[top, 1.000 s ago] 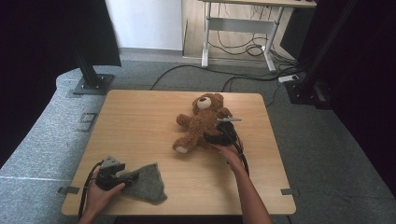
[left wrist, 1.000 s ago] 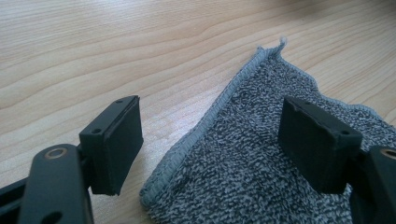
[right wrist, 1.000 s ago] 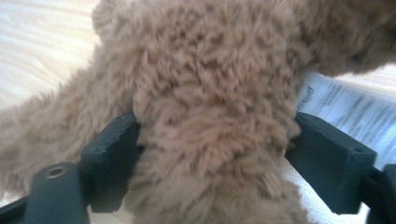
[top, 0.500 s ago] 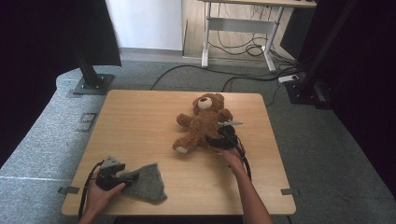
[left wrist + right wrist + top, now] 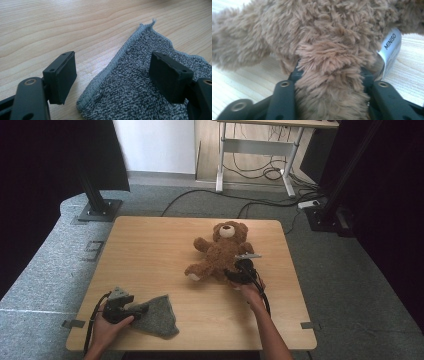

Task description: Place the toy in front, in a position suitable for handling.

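Teddy bear [image 5: 220,255] flat on back, mid-table [image 5: 150,245], right gripper [image 5: 240,274] at leg. Grey cloth [image 5: 157,315] near front edge, left gripper [image 5: 131,310] at corner.
Left gripper view: jaws wide, straddling cloth hem, gripping nothing.
Right gripper view: jaws just been closing, plush leg [image 5: 332,82] squeezed between. Risk: fur-only pinch slipping on lift.
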A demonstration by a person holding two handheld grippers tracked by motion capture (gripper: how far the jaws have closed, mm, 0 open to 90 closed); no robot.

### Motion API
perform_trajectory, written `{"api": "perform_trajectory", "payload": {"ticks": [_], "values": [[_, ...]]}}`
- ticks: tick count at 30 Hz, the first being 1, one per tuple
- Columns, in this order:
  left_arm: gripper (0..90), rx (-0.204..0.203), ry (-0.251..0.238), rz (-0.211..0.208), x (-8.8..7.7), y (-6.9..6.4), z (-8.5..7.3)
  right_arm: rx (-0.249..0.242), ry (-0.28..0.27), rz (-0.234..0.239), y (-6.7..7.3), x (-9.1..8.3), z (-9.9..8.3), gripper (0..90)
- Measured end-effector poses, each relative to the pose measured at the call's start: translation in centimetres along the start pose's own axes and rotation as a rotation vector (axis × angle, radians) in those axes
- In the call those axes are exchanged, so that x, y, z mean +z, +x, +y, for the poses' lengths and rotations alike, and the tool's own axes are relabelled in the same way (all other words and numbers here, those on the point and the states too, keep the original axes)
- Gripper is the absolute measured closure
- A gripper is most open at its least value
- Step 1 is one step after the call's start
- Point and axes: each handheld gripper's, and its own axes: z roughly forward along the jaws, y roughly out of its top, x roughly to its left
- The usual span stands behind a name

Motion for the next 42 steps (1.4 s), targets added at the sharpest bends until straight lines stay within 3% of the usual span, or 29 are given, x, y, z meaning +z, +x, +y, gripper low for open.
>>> {"api": "perform_trajectory", "payload": {"ticks": [5, 15, 22, 35, 42], "values": [[22.1, 0.0, 0.0, 0.003, 0.0, 0.1, 0.0, -0.014, 0.013, 0.032, -0.1, -0.5, -0.7, 64.3], [22.1, 0.002, 0.001, 0.004, 0.0, 0.1, 0.0, -0.017, 0.001, 0.134, 0.3, -2.2, -3.7, 66.0], [22.2, 0.0, 0.0, 0.003, -0.1, 0.1, 0.0, -0.042, -0.007, 0.179, 1.3, -3.8, -5.8, 65.9], [22.2, -0.013, -0.02, -0.008, -0.4, 0.0, 0.1, -0.071, -0.005, 0.221, 3.1, -6.8, -9.2, 65.1], [22.4, -0.006, -0.027, -0.009, -0.6, -0.2, 0.2, -0.094, -0.017, 0.227, 3.4, -6.9, -9.6, 64.9]]}}
